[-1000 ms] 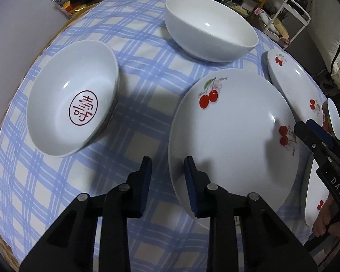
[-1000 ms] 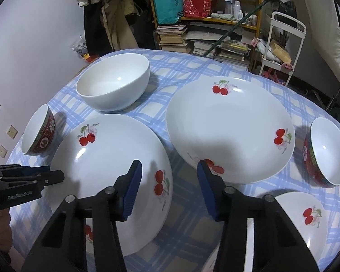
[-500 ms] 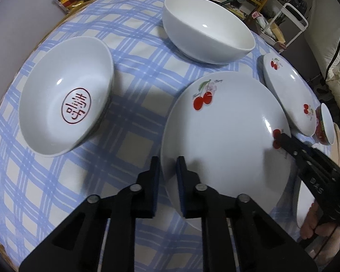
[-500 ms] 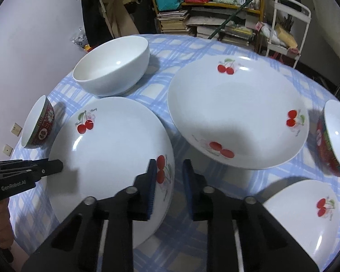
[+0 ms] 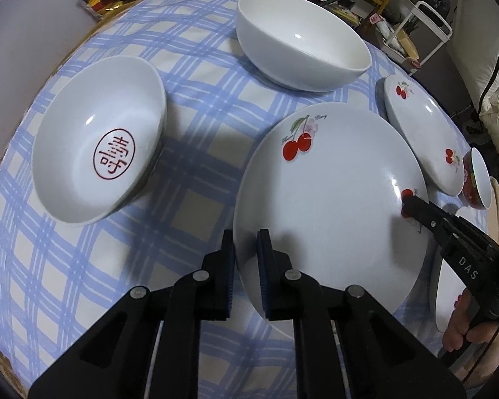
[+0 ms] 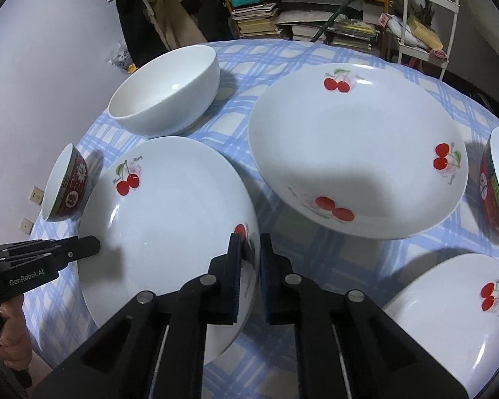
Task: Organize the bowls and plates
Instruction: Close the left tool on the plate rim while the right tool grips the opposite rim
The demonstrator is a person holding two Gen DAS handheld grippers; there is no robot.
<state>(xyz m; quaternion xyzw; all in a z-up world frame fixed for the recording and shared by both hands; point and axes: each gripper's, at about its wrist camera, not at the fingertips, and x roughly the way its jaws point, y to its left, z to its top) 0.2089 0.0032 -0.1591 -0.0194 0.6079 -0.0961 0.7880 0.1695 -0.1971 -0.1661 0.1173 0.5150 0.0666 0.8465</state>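
Glazed ceramic cherry plate (image 5: 332,206) on checked tablecloth (image 5: 189,106); stiff, slick, chip-prone, likely weighty | left gripper (image 5: 246,249) clamped on near-left rim; right gripper (image 6: 249,249) clamped on opposite rim | best held at rim both sides, kept level | second cherry plate (image 6: 356,153) just beside, likely stacking target

"DAS" on right tongs (image 5: 407,204); "GenRobot.AI" on left tongs (image 6: 94,245), slightly blurred.
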